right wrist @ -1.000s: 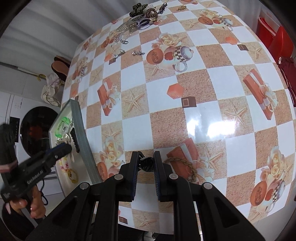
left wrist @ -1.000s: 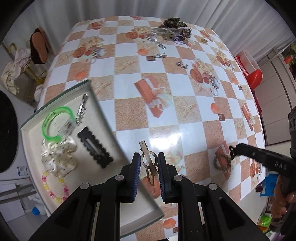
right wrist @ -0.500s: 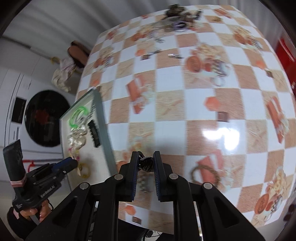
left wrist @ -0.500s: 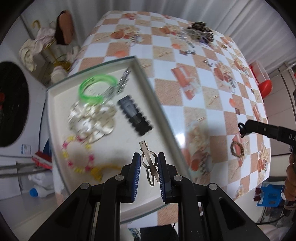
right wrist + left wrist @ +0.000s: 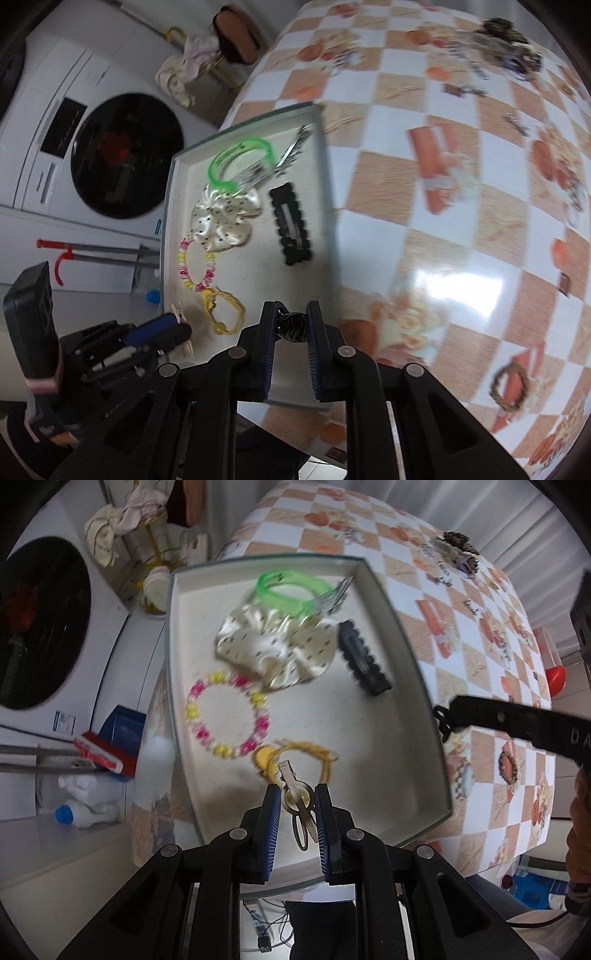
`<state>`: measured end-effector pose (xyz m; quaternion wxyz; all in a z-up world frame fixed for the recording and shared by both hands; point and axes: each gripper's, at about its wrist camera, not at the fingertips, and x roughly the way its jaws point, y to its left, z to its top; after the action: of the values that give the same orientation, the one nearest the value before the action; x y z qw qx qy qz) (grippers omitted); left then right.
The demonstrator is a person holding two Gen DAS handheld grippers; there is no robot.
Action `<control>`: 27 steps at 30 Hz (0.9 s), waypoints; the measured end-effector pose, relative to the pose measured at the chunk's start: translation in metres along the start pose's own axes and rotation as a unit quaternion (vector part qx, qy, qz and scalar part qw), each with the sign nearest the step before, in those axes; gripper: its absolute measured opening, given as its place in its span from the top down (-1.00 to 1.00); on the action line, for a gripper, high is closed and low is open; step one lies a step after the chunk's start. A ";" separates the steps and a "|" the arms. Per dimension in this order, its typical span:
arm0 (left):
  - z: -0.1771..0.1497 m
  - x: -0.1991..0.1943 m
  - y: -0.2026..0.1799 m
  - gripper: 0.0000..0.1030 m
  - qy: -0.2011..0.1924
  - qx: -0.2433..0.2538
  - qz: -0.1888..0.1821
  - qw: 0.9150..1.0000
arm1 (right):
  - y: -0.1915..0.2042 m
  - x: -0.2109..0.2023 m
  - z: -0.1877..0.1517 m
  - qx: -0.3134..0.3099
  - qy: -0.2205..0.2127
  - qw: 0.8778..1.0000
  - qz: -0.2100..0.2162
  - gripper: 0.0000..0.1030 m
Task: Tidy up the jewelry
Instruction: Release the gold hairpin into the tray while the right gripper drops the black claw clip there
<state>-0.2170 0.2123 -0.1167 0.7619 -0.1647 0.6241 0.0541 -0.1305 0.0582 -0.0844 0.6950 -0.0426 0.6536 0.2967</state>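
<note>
- Left gripper (image 5: 295,805): pointed steeply down over the near part of the tray (image 5: 424,716); its blue pads are clamped on a beige hair clip (image 5: 295,794), whose tip reaches past the fingertips toward the yellow tie (image 5: 295,753).
- Right gripper (image 5: 290,325): pads closed on a small dark ridged piece (image 5: 291,326), too small to tell what it is. It hangs above the tray's near right corner, at the edge next to the table (image 5: 461,258).
- Tray: a shallow white box at the table's left edge. Within it lie a green bangle (image 5: 291,590) at the far end, a cream dotted scrunchie (image 5: 277,646) just beneath it, a black scalloped clip (image 5: 364,661) along the right wall, a pink-and-yellow bead bracelet (image 5: 227,716) to the left, and the yellow tie nearest the camera.
- Silver clips (image 5: 291,151): partly beside the bangle, against the far right wall.
- Table: checked orange-and-white cloth; a heap of unsorted jewelry (image 5: 509,40) sits at its far end, well apart from the tray, and a brown beaded bracelet (image 5: 511,384) lies near the right.
- Washing machine (image 5: 110,155): stands beyond the tray's left side.
</note>
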 end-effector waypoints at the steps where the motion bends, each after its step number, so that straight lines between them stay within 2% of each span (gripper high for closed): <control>1: -0.002 0.004 0.002 0.54 0.004 -0.004 0.001 1.000 | 0.003 0.005 0.002 -0.002 0.005 1.000 0.001 0.66; 5: -0.003 0.016 0.008 0.54 0.011 -0.012 0.006 1.000 | 0.018 0.028 0.014 -0.008 0.021 1.000 0.002 0.66; 14: -0.003 0.037 0.011 0.54 0.023 -0.018 0.019 0.999 | 0.031 0.071 0.029 -0.013 0.054 0.998 -0.025 0.66; 24: -0.005 0.042 0.008 0.53 0.028 -0.012 0.034 0.999 | 0.034 0.087 0.032 -0.008 0.069 0.997 -0.040 0.64; 25: -0.004 0.042 0.007 0.53 0.029 -0.011 0.037 0.999 | 0.034 0.089 0.033 -0.008 0.070 0.997 -0.040 0.59; 27: -0.004 0.042 0.004 0.53 0.031 -0.009 0.042 0.999 | 0.033 0.087 0.032 -0.008 0.073 0.997 -0.039 0.23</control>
<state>-0.2127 0.2102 -0.1583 0.7379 -0.1471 0.6530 0.0868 -0.1200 0.1304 -0.1504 0.6558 -0.0950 0.6982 0.2708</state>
